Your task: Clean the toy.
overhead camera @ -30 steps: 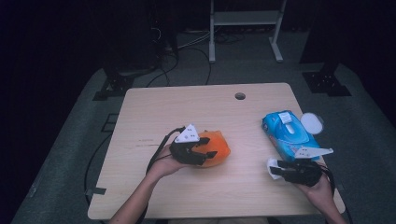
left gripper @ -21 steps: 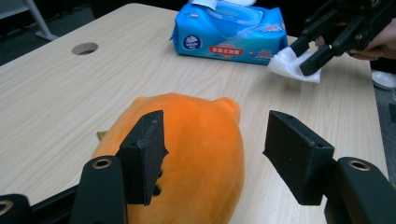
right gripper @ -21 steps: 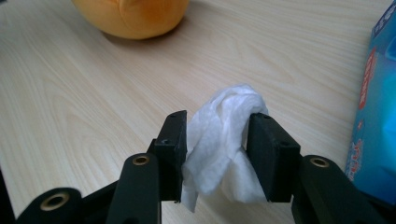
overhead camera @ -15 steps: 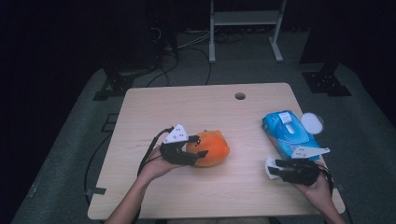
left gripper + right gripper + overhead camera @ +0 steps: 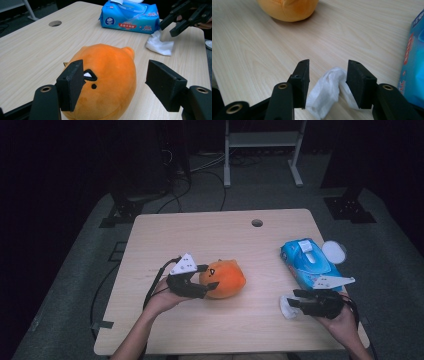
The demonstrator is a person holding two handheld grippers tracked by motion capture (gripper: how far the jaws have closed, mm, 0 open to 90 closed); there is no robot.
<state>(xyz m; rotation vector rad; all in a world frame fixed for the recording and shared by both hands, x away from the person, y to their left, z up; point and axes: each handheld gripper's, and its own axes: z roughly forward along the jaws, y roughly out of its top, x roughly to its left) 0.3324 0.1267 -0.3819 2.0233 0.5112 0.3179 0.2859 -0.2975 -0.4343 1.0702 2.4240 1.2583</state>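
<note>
Both tongs wider vs. 1s ago.

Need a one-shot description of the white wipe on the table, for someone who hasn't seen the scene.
Start at the blue wipes pack on the wooden table's right side. Just nearer the person from it, between the right claw's jaws, lies the crumpled white wipe. It is the only loose, soft white scrap; the orange plush sits mid-table.

Orange plush [image 5: 288, 8] cut by top edge; wipes pack [image 5: 414, 67] cut right.
</note>
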